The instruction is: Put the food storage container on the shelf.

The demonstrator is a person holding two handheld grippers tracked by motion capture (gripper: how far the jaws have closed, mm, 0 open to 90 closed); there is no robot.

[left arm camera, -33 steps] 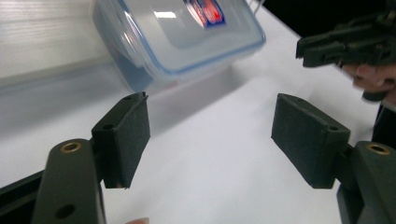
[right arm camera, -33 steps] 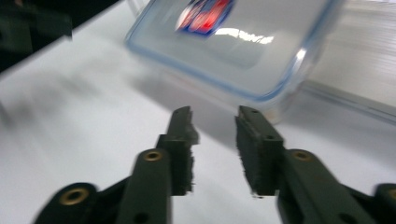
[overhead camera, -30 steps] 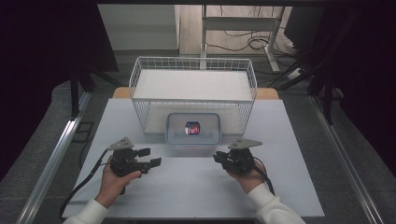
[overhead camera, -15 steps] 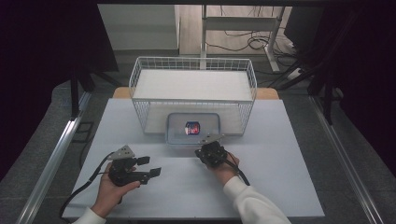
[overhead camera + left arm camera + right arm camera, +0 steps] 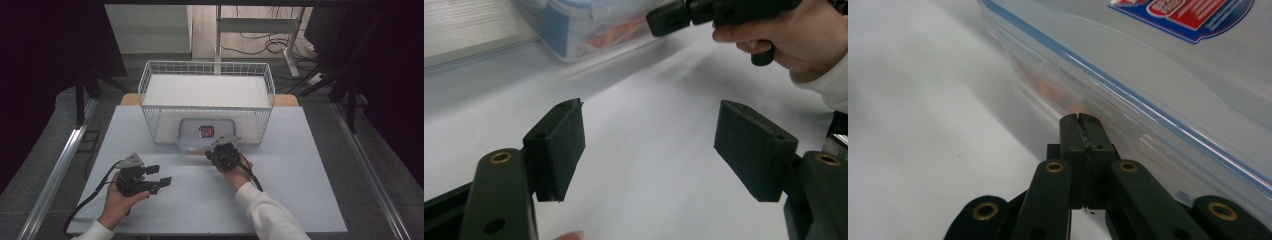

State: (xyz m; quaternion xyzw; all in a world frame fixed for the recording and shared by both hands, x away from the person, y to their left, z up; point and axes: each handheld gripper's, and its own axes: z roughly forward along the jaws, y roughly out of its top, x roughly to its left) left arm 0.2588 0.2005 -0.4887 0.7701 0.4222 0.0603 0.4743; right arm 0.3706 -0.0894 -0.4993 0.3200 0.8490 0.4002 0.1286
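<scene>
Just ahead of closed right gripper (image 5: 1081, 117), plastic container (image 5: 1158, 85), jaws empty

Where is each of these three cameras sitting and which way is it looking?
High view: above the person's side, looking forward and down on the table, wire basket and lidded container; both forearms and claws show.
Left claw view: rides the left claw, jaws open over bare table; the right hand shows beyond.
Right claw view: rides the right claw, jaws shut at the container's side.
All three share the container.
</scene>
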